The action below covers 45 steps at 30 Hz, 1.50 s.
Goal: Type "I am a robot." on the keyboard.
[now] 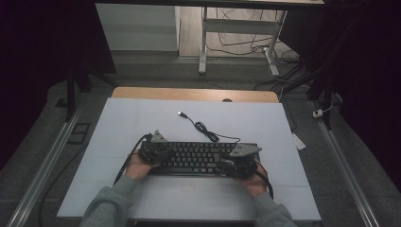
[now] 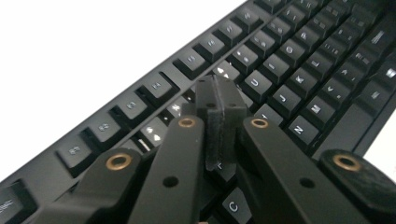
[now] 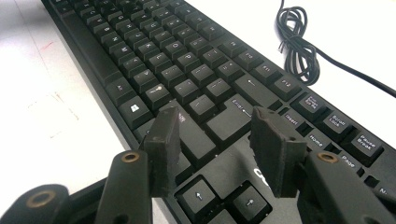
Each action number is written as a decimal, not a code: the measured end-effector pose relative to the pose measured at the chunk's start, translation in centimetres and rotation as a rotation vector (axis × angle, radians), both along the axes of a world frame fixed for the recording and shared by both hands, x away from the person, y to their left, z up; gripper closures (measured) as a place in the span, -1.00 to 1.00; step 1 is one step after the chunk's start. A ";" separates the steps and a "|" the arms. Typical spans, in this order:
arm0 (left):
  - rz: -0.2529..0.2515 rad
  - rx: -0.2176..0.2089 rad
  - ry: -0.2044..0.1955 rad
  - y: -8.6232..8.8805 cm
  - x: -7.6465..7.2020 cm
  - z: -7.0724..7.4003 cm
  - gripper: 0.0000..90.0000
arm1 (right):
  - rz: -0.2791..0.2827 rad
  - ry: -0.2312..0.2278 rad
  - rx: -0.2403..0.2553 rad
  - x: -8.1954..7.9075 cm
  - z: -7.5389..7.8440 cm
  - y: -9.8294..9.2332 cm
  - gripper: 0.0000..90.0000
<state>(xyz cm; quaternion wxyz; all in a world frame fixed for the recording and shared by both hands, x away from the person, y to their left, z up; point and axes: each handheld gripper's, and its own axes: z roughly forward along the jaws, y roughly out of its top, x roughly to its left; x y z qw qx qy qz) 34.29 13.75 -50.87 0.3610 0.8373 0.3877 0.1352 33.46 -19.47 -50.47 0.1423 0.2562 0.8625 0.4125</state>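
A black keyboard (image 1: 196,157) lies across the middle of a white mat (image 1: 142,118). My left gripper (image 1: 152,152) hovers over the keyboard's left end; in the left gripper view its jaws are pressed together with nothing between them, tips (image 2: 219,100) just above the keys (image 2: 275,65). My right gripper (image 1: 236,163) is over the keyboard's right end. In the right gripper view its jaws stand apart, the gripper (image 3: 217,144) low over the arrow keys (image 3: 198,196) and the shift key, empty. The keyboard (image 3: 187,70) runs away to the upper left there.
The keyboard's black cable (image 1: 203,128) coils on the mat behind it and ends in a USB plug (image 1: 181,114); the coil (image 3: 296,42) lies near the function row. The wooden table edge (image 1: 194,93) shows past the mat. Desk legs and cables stand on the floor beyond.
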 end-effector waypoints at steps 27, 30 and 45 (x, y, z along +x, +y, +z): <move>0.141 -0.053 -0.017 5.0 -4.9 0.8 -0.14 | -0.009 0.000 0.000 0.3 0.1 -0.4 0.16; 0.139 -0.055 -0.013 5.3 -5.4 0.8 -0.16 | -0.006 -0.002 0.003 0.3 0.1 -0.3 0.17; 0.121 -0.045 0.014 5.4 -5.2 0.2 -0.21 | 0.093 0.058 0.074 1.3 1.3 3.7 0.98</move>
